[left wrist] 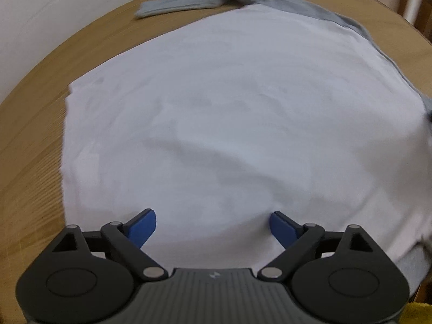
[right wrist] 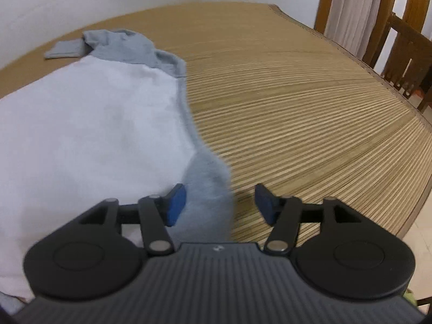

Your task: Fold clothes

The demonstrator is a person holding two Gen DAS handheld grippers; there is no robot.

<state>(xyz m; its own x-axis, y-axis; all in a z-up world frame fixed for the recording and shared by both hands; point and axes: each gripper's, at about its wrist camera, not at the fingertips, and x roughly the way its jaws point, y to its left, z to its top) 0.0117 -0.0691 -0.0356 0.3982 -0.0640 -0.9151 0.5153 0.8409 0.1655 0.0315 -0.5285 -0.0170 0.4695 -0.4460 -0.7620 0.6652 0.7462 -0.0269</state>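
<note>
White-bodied shirt with grey sleeves and grey collar lies spread flat on tan slatted wooden table, one grey sleeve stretched out straight at far end, other grey sleeve lying along near right edge. Left gripper, black with blue pads, over white fabric, jaws wide apart, nothing clamped. Right gripper jaws parted, grey sleeve beneath and between the pads, not pinched; whether the left pad touches cloth cannot be told. Wooden chair beyond table edge.

Soft even light, motion blur, strong fisheye bend at edges.
</note>
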